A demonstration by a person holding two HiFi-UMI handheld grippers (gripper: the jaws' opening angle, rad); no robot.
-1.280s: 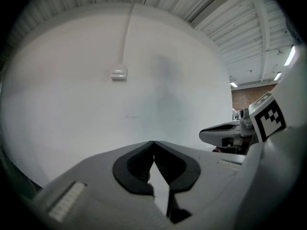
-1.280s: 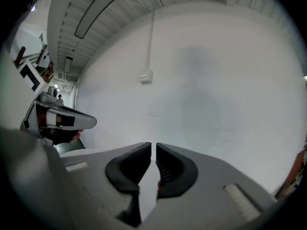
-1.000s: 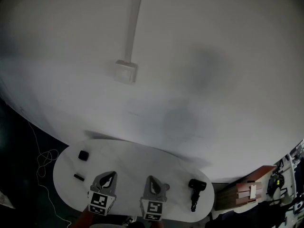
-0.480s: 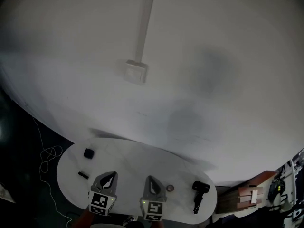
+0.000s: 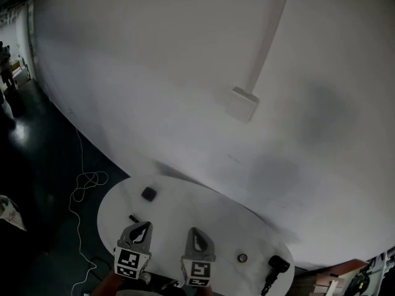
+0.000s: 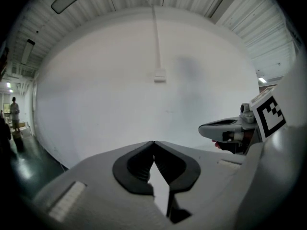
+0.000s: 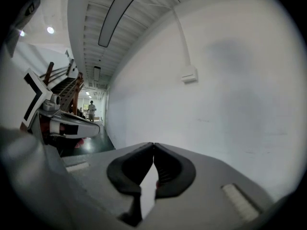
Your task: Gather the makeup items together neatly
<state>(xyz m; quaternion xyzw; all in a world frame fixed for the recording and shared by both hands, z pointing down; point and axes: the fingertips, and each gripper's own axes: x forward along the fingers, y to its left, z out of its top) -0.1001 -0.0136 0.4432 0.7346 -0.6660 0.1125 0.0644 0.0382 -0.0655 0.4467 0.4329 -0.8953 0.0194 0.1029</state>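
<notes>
Low in the head view I see the oval white tabletop (image 5: 185, 205) with both tools held over its near edge, side by side and a little apart. My left tool (image 5: 142, 230) has its jaws pressed together at the tips, and in the left gripper view they meet in front of the bare white wall (image 6: 110, 95). My right tool (image 5: 196, 234) is pressed together in the same way and pinches no item.

The makeup items lie scattered on the tabletop, well apart from each other. A small black square case (image 5: 149, 193) sits toward the far left edge. A thin black stick (image 5: 133, 218) lies just beside the left tool's tip, on its left. A small round pot (image 5: 242, 258) rests to the right of the right tool. A black handled piece (image 5: 274, 271) lies at the right end, near the rim. I cannot tell what it is.

A white cable (image 5: 83, 187) loops on the dark floor left of the tabletop.
</notes>
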